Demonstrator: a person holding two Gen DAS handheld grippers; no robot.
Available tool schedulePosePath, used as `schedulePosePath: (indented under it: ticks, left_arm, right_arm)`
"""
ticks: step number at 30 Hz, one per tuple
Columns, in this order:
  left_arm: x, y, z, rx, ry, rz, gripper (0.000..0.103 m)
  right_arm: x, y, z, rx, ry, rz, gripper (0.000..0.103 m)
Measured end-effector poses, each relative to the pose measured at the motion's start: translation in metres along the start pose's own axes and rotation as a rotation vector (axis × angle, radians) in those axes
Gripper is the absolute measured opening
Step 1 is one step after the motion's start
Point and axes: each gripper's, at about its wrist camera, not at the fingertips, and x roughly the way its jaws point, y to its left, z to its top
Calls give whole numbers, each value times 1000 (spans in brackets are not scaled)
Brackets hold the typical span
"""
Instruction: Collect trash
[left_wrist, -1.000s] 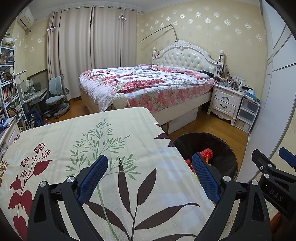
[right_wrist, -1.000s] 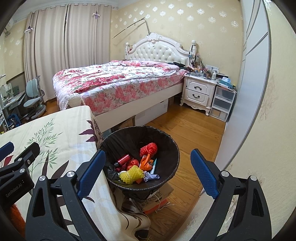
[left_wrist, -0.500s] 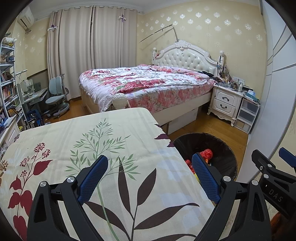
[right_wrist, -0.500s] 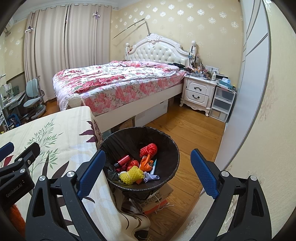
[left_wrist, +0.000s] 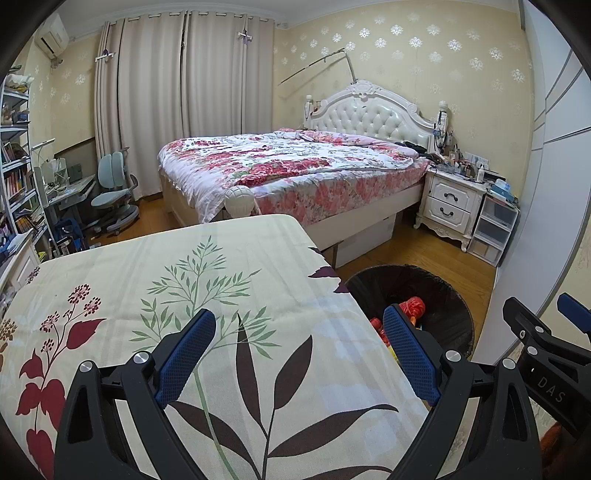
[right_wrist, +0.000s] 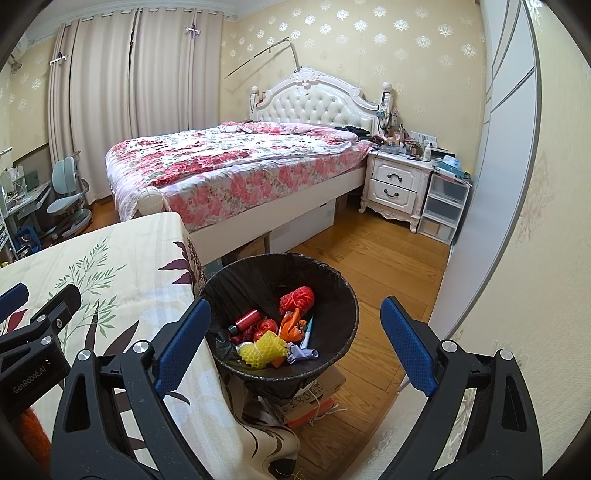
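**Bedroom scene: one bin, two grippers, one cloth-covered surface**

Bedroom with one bed, one white nightstand and wooden floor. In the foreground lies one surface under a leaf-printed cloth; its right edge runs just beside one black-lined trash bin, which stands on the floor atop a cardboard box. The bin holds the collected trash: one yellow foam net, one red net bundle, one red cylinder, an orange scrap and a pale wrapper; smaller pieces cannot be counted.

Two grippers appear. Left gripper hangs over the surface near its right edge, fingers wide apart, nothing between them. Right gripper hangs above the bin mouth, fingers likewise spread and holding nothing. Open floor lies right of the bin up to the wardrobe door, and between the bin and the bed.
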Motion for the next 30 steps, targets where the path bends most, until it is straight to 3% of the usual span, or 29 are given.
schedulePosePath:
  ticks: [30]
  left_arm:
    - [0,-7,7,4,-13,-20,92]
  right_arm:
    - [0,1,0,-2,0,-2,91]
